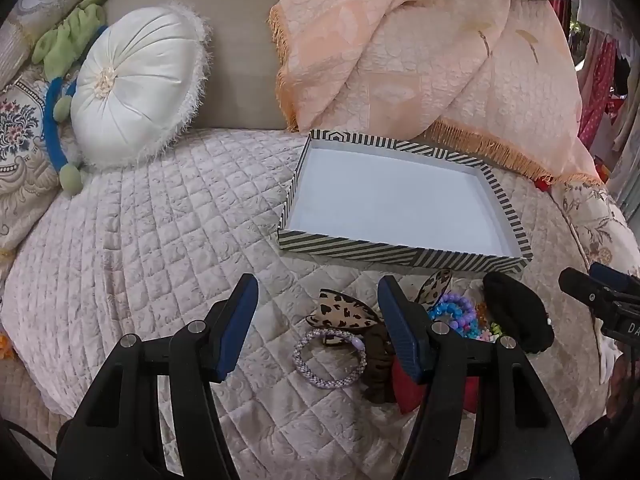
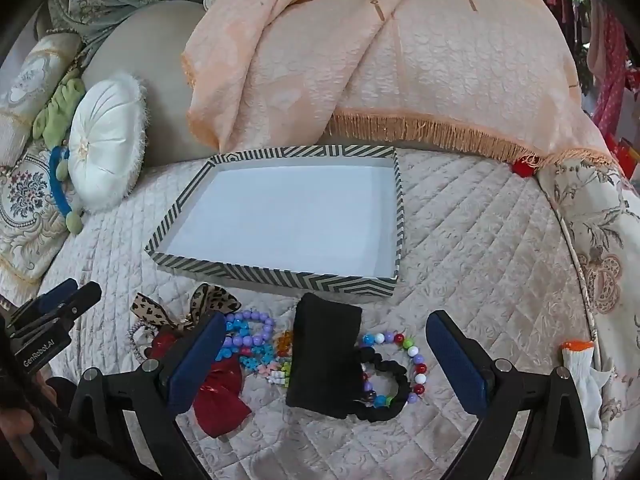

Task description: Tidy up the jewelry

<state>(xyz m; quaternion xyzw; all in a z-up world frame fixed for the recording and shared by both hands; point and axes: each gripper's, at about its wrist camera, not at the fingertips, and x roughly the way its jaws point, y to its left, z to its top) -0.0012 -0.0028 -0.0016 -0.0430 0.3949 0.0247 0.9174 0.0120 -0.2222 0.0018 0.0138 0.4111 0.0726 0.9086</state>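
i've got the left gripper (image 1: pixel 318 332) w/ its blue pads spread wide, nothing between them, hanging over the quilt (image 1: pixel 132 240) just left of the pile. next move imo: ease it down on the lilac braided band (image 1: pixel 329 360), it lies flat and apart from the rest, so an easy first pick. come at one side of the ring, pinch the cord itself, not across the hole. the leopard bow (image 1: pixel 340 312) touches it at the top, so lift slow or it may drag along.

right gripper (image 2: pixel 326 352) is wide apart too and holds nothing; it hangs over the black pouch (image 2: pixel 324 356) and the black scrunchie (image 2: pixel 386 388). i'd take the scrunchie before the beads, soft stuff grips better and round beads may slip off the pads.

all the jewelry sits on the quilt just in front of the striped tray (image 2: pixel 276 274), none inside yet, so the job looks unstarted.

count, left to right: 1 lilac band, 2 leopard bows i think, 1 red bow (image 2: pixel 220 400), 1 purple-blue bead bracelet (image 2: pixel 250 332), 1 pouch, 1 scrunchie, 1 multicolour bead bracelet (image 2: pixel 416 364), 1 tray. small bits beside the pouch: can't count.
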